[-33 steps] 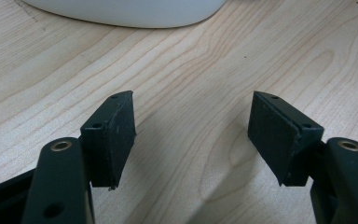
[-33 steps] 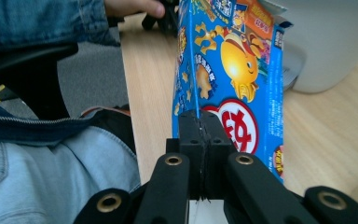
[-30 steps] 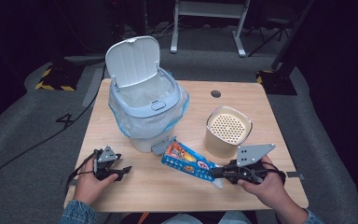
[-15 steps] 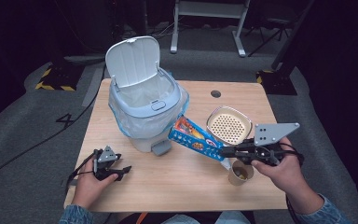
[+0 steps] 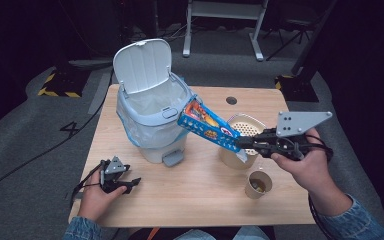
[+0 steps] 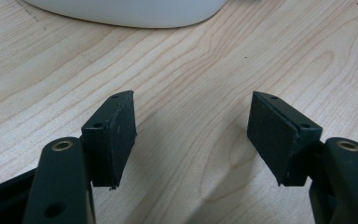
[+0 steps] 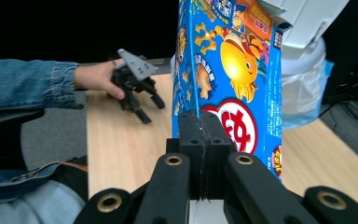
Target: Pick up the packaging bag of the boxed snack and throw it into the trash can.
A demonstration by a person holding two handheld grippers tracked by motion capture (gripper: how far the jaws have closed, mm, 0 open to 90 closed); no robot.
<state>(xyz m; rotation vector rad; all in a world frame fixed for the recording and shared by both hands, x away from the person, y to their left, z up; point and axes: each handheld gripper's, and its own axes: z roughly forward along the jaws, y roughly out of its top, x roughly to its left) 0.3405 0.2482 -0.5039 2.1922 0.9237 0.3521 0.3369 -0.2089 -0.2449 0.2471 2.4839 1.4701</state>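
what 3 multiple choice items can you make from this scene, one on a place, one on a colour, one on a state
1. Where is the paper cup?
A. in the bin
B. on the table, near the right gripper
C. in the left gripper

2. Main colour of the snack box?
A. blue
B. green
C. black

3. The bin lid is
A. shut
B. missing
C. raised open

Key: 1 B, it stands on the table below the right gripper. 2 A, blue panels show. 3 C, it stands upright above the bin.
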